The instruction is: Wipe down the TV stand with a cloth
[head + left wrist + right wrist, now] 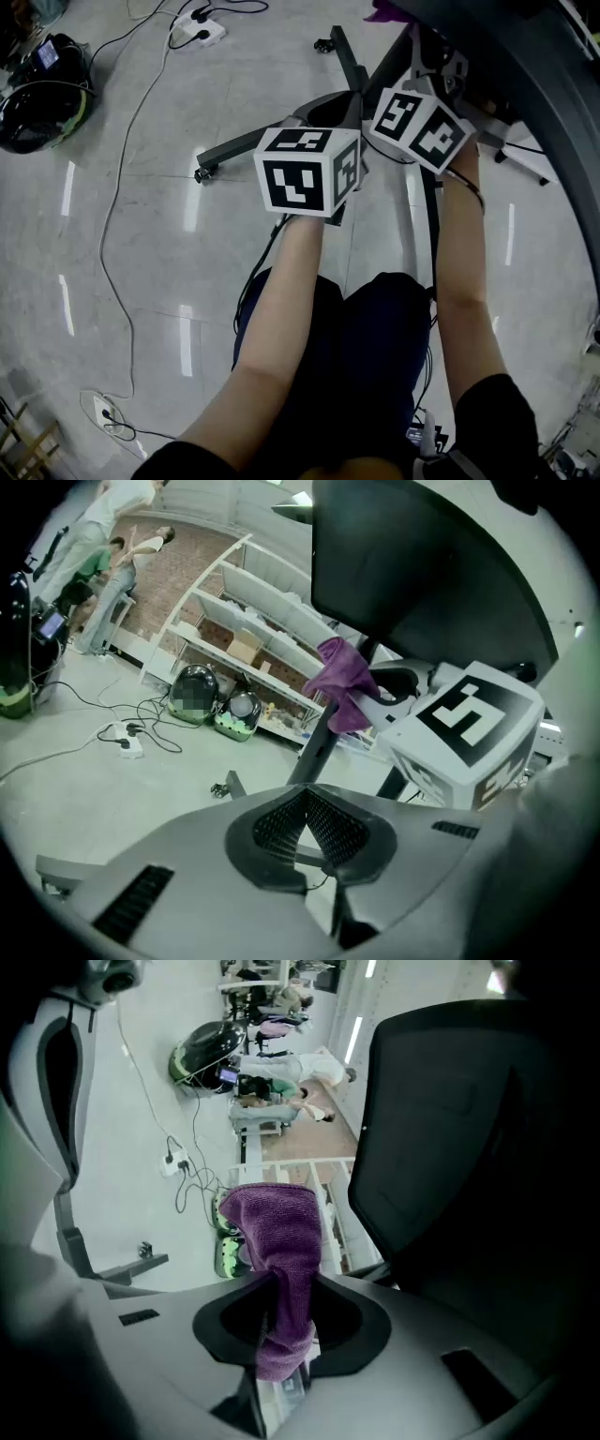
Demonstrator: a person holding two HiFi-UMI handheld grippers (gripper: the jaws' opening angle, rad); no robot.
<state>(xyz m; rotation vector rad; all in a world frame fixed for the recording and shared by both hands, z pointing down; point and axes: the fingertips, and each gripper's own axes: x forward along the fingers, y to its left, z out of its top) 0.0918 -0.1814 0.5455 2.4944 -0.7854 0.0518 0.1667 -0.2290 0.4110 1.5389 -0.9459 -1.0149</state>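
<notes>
Cloth (281, 1241), purple and bunched, sits pinched between the closed jaws of your right tool (286, 1286), up beside the post of the TV stand (317, 742) under the dark screen (422, 564), while your left tool (305, 794) has its jaws together on nothing.

The dark screen (450, 1129) is looming close on the right of my right gripper (289, 1283), closing off that side. The purple cloth (281, 1241) is filling the gap between its jaws. My left gripper (307, 791), jaws together, is facing the stand's pole (314, 747), and the right gripper's marker cube (469, 728) is crowding it on the right. Below, the stand's legs (239, 145) are spreading over the floor (141, 281), a cable (117, 206) trailing beside them. Room is lying open leftward.
</notes>
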